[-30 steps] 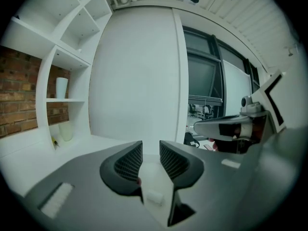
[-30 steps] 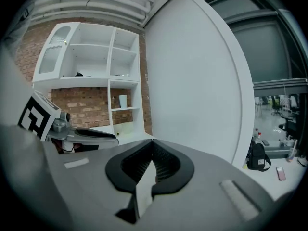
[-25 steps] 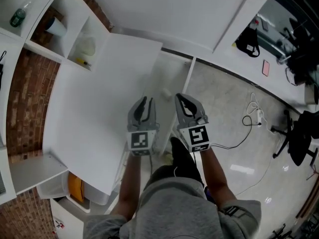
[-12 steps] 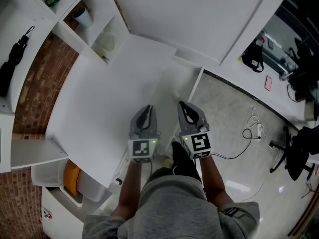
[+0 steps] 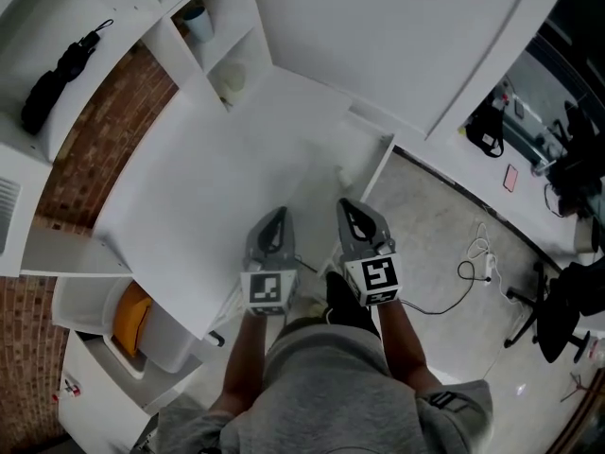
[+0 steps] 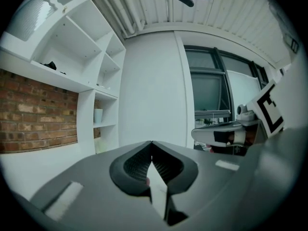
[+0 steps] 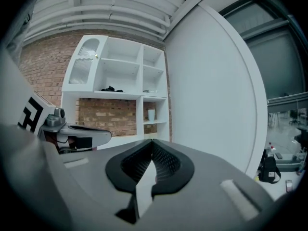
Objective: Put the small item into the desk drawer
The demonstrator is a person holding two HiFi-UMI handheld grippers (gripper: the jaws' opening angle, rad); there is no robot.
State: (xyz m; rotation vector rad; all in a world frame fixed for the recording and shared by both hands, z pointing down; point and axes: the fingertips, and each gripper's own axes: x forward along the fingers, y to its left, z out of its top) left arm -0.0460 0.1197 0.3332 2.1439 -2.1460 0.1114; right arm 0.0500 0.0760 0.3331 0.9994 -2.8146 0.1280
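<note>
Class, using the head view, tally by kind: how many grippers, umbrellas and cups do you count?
Grippers: 2 (left gripper, fingers closing on nothing; right gripper)
Black umbrella: 1
Cup: 1
Total: 4

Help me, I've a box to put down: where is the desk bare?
The white desktop is bare nearly all over, between the brick wall, the shelf unit and the drawer. Crowded spots: its cubbies, one holding a cup, and the bin under the desk's near corner.
</note>
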